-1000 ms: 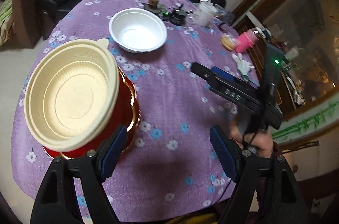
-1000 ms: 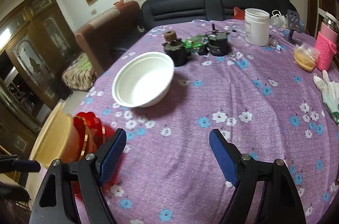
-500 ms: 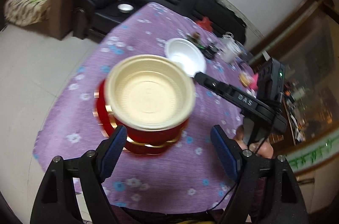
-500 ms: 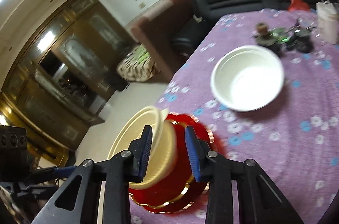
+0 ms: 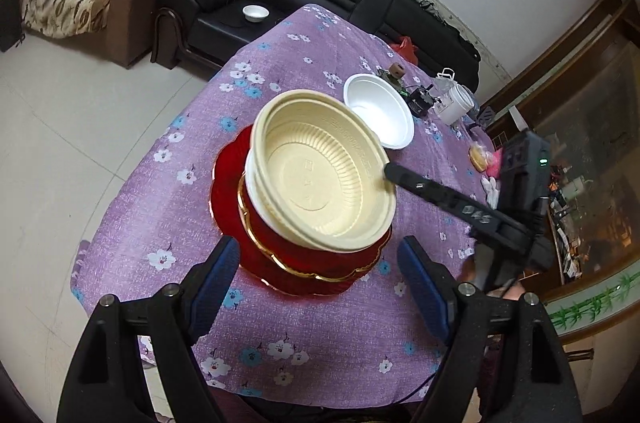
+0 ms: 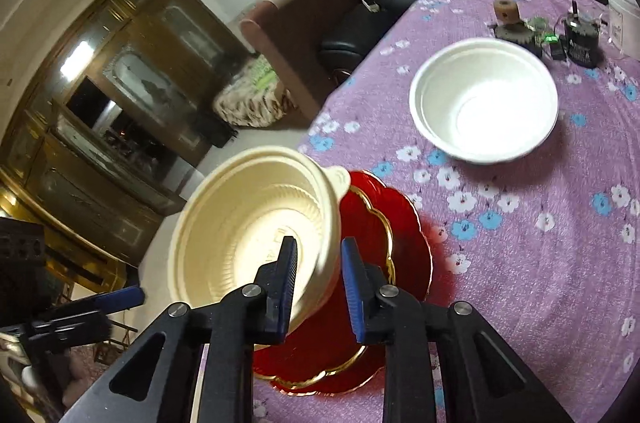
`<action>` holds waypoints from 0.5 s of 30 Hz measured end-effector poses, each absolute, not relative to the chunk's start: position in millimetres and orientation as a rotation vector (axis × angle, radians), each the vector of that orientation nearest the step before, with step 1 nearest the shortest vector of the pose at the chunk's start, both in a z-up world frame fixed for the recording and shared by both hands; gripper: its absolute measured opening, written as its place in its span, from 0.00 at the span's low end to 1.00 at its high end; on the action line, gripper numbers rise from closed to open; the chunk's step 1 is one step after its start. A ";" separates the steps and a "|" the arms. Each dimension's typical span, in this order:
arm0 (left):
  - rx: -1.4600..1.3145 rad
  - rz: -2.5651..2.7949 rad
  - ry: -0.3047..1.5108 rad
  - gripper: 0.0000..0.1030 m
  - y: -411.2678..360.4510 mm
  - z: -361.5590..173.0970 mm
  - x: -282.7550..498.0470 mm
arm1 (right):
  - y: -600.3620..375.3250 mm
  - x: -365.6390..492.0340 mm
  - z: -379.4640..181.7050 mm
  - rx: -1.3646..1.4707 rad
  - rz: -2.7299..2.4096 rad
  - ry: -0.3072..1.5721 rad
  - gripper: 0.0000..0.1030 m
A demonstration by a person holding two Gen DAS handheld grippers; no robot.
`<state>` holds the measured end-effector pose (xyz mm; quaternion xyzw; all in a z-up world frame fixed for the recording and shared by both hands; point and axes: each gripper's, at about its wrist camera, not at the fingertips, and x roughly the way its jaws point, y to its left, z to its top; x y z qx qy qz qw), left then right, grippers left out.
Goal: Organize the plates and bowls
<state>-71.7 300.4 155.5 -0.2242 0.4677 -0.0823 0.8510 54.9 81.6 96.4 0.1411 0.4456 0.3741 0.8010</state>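
A: Where's the cream bowl just now?

B: Tilted on the red gold-rimmed plate, near the edge of the purple floral surface. Its low side seems to rest on the plate, though I can't tell whether the whole bowl is off it.

A: And the right tool?

B: Clenched on the cream bowl's rim, one blue pad inside the wall and one outside. In the left wrist view you see its finger reaching the bowl's rim from the right.

A: The left tool?

B: Released, jaws wide, holding nothing. It hovers just short of the plate, with the cream bowl and the red plate straight ahead between its fingers.

A: So what does the next move depend on?

B: I'd judge the white bowl. It sits upright and apart, farther in on the surface, ahead and to the right of the right tool. The right one is nearer and already has the cream bowl, so nesting one in the other is likely its carry.

A: Any risk?

B: A rim pinch on thin plastic may let the bowl swing.
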 end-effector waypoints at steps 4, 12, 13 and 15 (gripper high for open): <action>-0.400 -0.154 0.967 0.78 282.8 166.8 -52.7 | 44.3 58.5 114.0 0.304 0.713 0.861 0.37; -0.292 -0.145 0.950 0.78 215.7 188.8 65.8 | -41.3 112.6 92.6 0.437 0.452 0.850 0.39; -0.282 -0.136 0.959 0.78 210.2 188.3 81.3 | -45.5 118.3 89.6 0.453 0.441 0.857 0.39; -0.244 -0.109 1.007 0.78 197.0 181.7 123.0 | -51.4 134.6 79.5 0.487 0.425 0.879 0.40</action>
